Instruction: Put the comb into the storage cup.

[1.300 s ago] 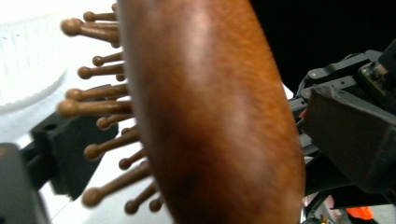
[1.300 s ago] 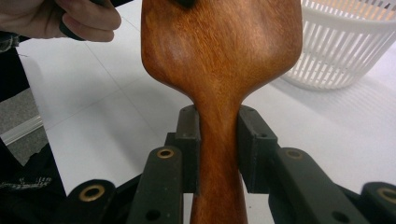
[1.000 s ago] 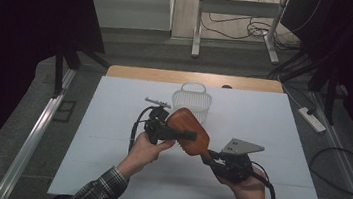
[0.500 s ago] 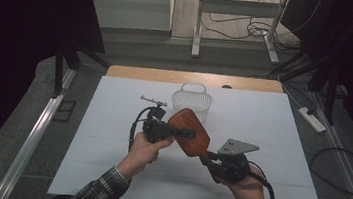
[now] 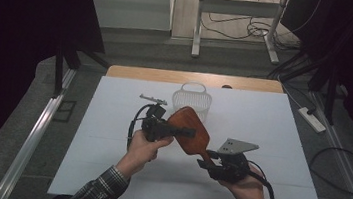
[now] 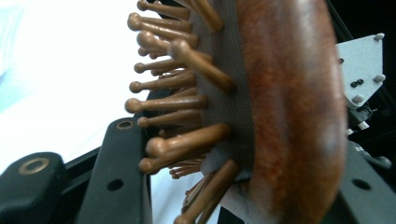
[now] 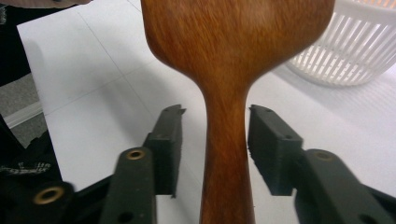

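A brown wooden paddle hairbrush (image 5: pixel 191 129) is held above the white table, head to the far left, handle toward the near right. My left gripper (image 5: pixel 181 131) has just been closing and is shut on the brush head (image 6: pixel 289 116). One jaw bears on the bristle tips, the other on the wooden back. My right gripper (image 5: pixel 208 158) has just been opening. Its pads (image 7: pixel 168 140) stand apart on either side of the handle (image 7: pixel 226 140), with a gap on each side.
A white slatted basket (image 5: pixel 192 99) stands on the white table sheet (image 5: pixel 263 119) just beyond the brush, also in the right gripper view (image 7: pixel 345 51). A small metal piece (image 5: pixel 153 99) lies left of the basket. Cables trail from both grippers.
The left gripper has shifted slightly against the brush head. The brush and the right hand stay where they were.
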A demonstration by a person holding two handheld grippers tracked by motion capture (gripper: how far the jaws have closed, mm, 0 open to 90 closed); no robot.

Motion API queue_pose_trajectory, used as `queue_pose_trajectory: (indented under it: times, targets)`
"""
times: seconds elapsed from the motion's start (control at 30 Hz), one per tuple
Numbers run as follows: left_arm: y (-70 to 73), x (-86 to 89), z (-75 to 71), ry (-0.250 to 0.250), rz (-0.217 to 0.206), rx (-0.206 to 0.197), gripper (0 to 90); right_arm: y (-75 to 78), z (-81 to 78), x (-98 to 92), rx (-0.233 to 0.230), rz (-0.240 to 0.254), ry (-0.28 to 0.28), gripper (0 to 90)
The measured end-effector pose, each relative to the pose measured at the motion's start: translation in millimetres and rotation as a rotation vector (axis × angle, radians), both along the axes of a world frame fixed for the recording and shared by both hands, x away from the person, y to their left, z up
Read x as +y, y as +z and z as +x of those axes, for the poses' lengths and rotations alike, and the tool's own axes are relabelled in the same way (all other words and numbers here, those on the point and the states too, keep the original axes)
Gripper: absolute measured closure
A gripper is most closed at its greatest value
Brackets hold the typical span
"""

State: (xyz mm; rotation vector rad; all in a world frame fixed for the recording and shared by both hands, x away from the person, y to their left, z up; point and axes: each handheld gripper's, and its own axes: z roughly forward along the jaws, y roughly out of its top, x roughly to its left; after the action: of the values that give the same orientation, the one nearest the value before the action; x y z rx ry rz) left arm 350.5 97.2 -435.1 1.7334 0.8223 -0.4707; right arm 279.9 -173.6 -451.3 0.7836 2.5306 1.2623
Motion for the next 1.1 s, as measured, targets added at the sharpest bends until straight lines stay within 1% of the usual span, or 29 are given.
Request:
queue_pose_trajectory:
  times: [0.13, 0.2, 0.27, 0.4, 0.57, 0.63, 0.77, 0.8, 0.87, 0.9, 0.93, 1.03, 1.1]
  targets:
    - [2.7, 1.8, -0.7, 0.010, 0.017, -0.019, 54.8, -0.8, 3.2, -0.5, 0.035, 0.001, -0.003, 42.3]
    - [4.1, 2.2, -1.0, 0.016, 0.025, -0.031, 54.8, -1.1, 5.4, -1.0, 0.066, 0.003, -0.013, 37.0]
    - [5.1, 2.9, -1.3, 0.020, 0.032, -0.039, 54.8, -1.5, 6.6, -1.9, 0.080, 0.006, -0.016, 33.3]
    - [7.1, 4.2, -1.6, 0.028, 0.046, -0.057, 54.7, -0.8, 5.5, -2.5, 0.064, -0.005, -0.024, 27.0]
    - [9.6, 6.6, -1.6, 0.041, 0.062, -0.076, 54.6, -0.4, 4.7, -4.3, 0.069, -0.012, -0.018, 24.5]
    - [10.2, 7.4, -1.4, 0.045, 0.066, -0.081, 54.5, 0.1, 4.8, -5.9, 0.063, -0.016, -0.012, 23.2]
    - [12.1, 8.9, -1.0, 0.055, 0.071, -0.089, 54.5, 1.4, 6.2, -9.9, 0.072, 0.003, -0.018, 19.9]
    - [12.6, 9.3, -0.8, 0.056, 0.071, -0.092, 54.4, 1.4, 6.4, -10.8, 0.071, 0.001, -0.021, 18.2]
    - [14.1, 10.5, -0.5, 0.060, 0.073, -0.094, 54.4, 1.1, 6.9, -12.4, 0.073, -0.011, -0.027, 15.9]
    - [15.0, 11.5, -0.1, 0.064, 0.078, -0.101, 54.4, 0.6, 7.0, -13.0, 0.076, -0.020, -0.027, 13.8]
    - [15.4, 11.9, 0.1, 0.068, 0.078, -0.103, 54.4, -0.4, 7.0, -13.5, 0.078, -0.040, -0.028, 11.5]
    - [16.4, 13.4, 0.5, 0.078, 0.083, -0.107, 54.2, -1.4, 6.9, -14.2, 0.092, -0.059, -0.029, 7.4]
    - [17.4, 14.7, 1.3, 0.081, 0.092, -0.114, 54.2, -2.0, 6.5, -14.9, 0.091, -0.071, -0.030, 4.7]
